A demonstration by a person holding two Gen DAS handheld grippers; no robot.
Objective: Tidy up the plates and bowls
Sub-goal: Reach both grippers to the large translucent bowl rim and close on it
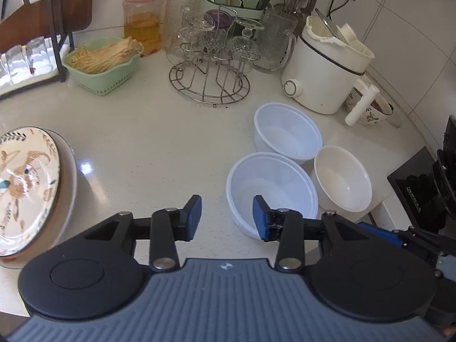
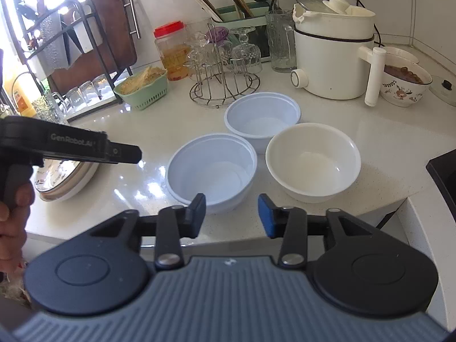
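Note:
Three empty bowls stand together on the white counter: a near bluish plastic bowl (image 1: 270, 182) (image 2: 211, 171), a far one like it (image 1: 287, 134) (image 2: 262, 119), and a cream bowl (image 1: 342, 176) (image 2: 310, 159). At the left, a bird-patterned plate (image 1: 25, 185) lies on a white plate (image 1: 69, 171), seen as a stack (image 2: 68, 179) in the right wrist view. My left gripper (image 1: 227, 212) is open and empty, with its right finger over the near bowl's rim. My right gripper (image 2: 231, 209) is also open and empty, just short of that bowl.
A wire rack of glasses (image 1: 211, 65), a green basket (image 1: 102, 65), a red-lidded jar (image 1: 142, 20) and a white electric pot (image 1: 322, 68) line the back. A patterned bowl of food (image 2: 404, 85) sits far right. A black appliance (image 1: 416, 188) borders the counter's right edge.

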